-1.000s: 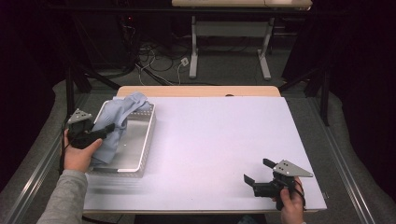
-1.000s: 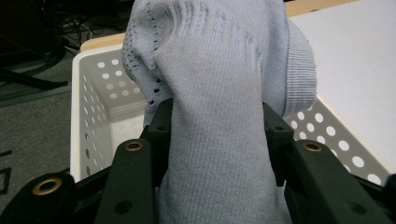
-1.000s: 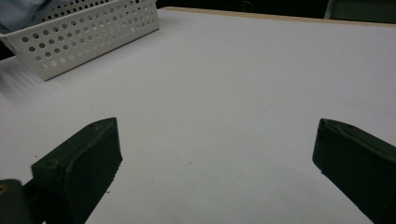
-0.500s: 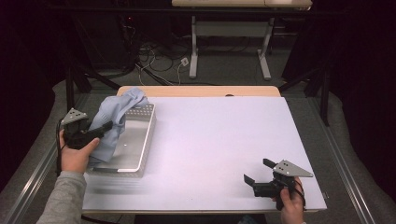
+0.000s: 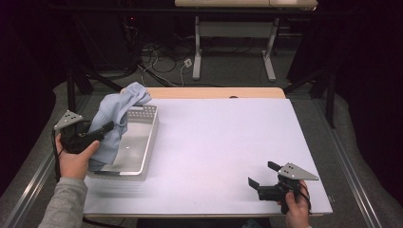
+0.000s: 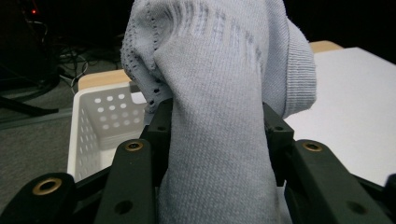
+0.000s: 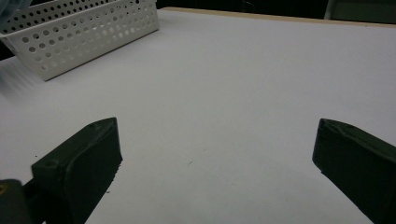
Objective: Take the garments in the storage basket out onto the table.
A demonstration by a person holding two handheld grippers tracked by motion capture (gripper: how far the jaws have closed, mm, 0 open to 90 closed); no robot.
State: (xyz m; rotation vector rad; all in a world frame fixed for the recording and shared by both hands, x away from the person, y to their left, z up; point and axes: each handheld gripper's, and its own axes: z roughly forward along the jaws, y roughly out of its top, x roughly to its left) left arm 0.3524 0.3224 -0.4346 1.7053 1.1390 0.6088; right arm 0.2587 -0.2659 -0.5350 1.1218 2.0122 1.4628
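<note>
1. My left tongs (image 5: 108,127), at the surface's left edge, are clamped on a light grey-blue knit cloth (image 5: 113,124); in the left gripper view the fabric (image 6: 219,107) is squeezed betw. both black jaws and bulges above them.
2. Cloth is lifted, its long axis roughly front-to-back w/ the upper end rising toward the far side; top end peaks over the far-left corner of the basket, lower end hangs down into it near my left hand (image 5: 73,159).
3. White perforated basket (image 5: 142,142) sits on the white surface (image 5: 228,142) at its left side, long axis running near-to-far; in the right gripper view it lies at upper left (image 7: 88,37).
4. My right tongs (image 5: 263,174) rest low at the surface's near-right corner, jaws wide apart, nothing betw. them, pointing left toward the basket; well apart from it. Right gripper view: both jaws spread over bare white surface (image 7: 224,107).
5. Grey 3-cornered plates top both tongs. Beyond the surface: dark floor w/ cables (image 5: 161,64) and white legs of another table (image 5: 197,50).
</note>
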